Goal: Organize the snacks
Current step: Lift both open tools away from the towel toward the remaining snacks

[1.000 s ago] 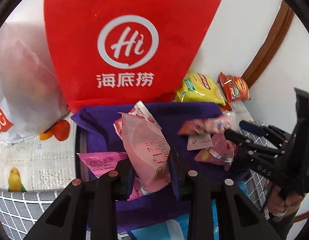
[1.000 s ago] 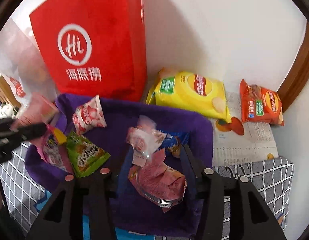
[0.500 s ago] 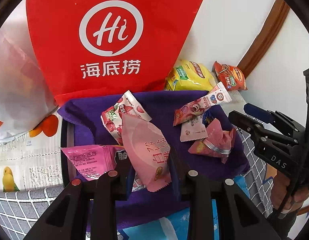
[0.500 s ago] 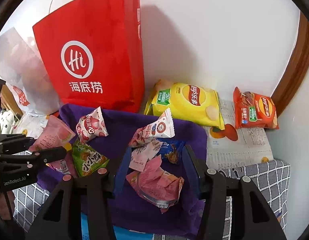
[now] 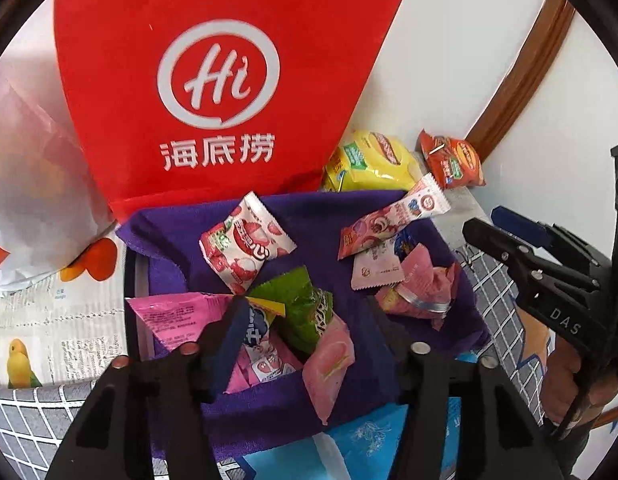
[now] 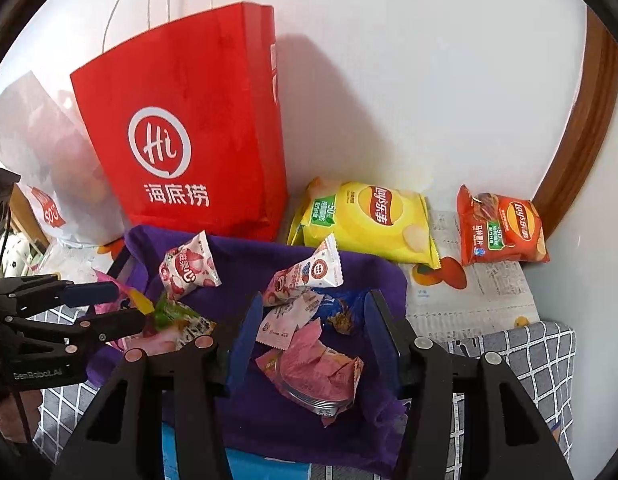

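Observation:
A purple-lined basket (image 5: 333, 210) (image 6: 373, 276) holds several small snack packets. My left gripper (image 5: 309, 320) hangs over its near left part and its jaws are opening. A pale pink packet (image 5: 329, 364) lies loose between the fingers on a green packet (image 5: 305, 304), and no pad touches it. My right gripper (image 6: 313, 328) stands open above a crumpled pink packet (image 6: 313, 372) without touching it. A lychee packet (image 5: 245, 248) (image 6: 189, 270) and a long pink-and-white packet (image 5: 393, 220) (image 6: 305, 276) lie further back. Each view shows the other gripper at its side edge, the right gripper (image 5: 505, 236) and the left gripper (image 6: 109, 304).
A tall red paper bag (image 5: 213, 80) (image 6: 197, 128) stands against the white wall behind the basket. A yellow crisp bag (image 6: 369, 216) and an orange crisp bag (image 6: 501, 228) lie on newspaper to the right. A white plastic bag (image 5: 33, 200) sits at the left. A checked cloth (image 6: 521, 352) covers the near surface.
The left jaws have spread and let go of the pale pink packet, which dropped onto the pile. A long pink-and-white packet landed at the back of the basket. The right gripper rose a little.

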`<state>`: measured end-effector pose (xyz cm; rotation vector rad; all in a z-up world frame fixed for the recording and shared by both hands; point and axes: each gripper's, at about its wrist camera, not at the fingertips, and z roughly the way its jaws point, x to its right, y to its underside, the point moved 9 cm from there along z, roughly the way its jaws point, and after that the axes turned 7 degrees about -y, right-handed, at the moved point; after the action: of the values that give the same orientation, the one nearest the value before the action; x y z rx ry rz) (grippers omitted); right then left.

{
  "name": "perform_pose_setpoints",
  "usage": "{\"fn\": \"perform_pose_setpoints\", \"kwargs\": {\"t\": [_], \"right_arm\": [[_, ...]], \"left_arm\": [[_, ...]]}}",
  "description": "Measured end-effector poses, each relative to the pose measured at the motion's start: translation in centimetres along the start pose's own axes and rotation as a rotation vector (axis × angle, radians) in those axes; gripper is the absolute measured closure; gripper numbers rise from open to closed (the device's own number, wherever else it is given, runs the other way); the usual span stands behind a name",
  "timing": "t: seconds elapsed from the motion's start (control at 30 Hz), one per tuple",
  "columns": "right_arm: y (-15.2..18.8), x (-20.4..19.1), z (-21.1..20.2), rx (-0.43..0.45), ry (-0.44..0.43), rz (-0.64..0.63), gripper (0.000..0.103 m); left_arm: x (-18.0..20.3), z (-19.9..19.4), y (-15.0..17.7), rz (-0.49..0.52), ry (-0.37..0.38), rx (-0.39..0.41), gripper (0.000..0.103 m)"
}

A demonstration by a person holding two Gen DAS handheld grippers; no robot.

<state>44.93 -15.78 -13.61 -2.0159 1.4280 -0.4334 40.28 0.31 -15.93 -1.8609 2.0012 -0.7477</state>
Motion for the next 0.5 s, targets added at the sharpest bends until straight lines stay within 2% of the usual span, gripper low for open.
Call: {"fn": "perform_pose_setpoints", "kwargs": {"t": [0.23,0.5], "right_arm": [[0.8,-0.2,-1.7,0.005,0.0,0.055,0.049],[4.0,0.3,-5.7,0.017,0.048,0.089,0.048]], "left_arm": [[-0.1,-3.0,-0.8,0.0,0.022,0.061,0.045],[1.1,-6.1,-1.0,0.027,0.029,0.129,0.045]]}}
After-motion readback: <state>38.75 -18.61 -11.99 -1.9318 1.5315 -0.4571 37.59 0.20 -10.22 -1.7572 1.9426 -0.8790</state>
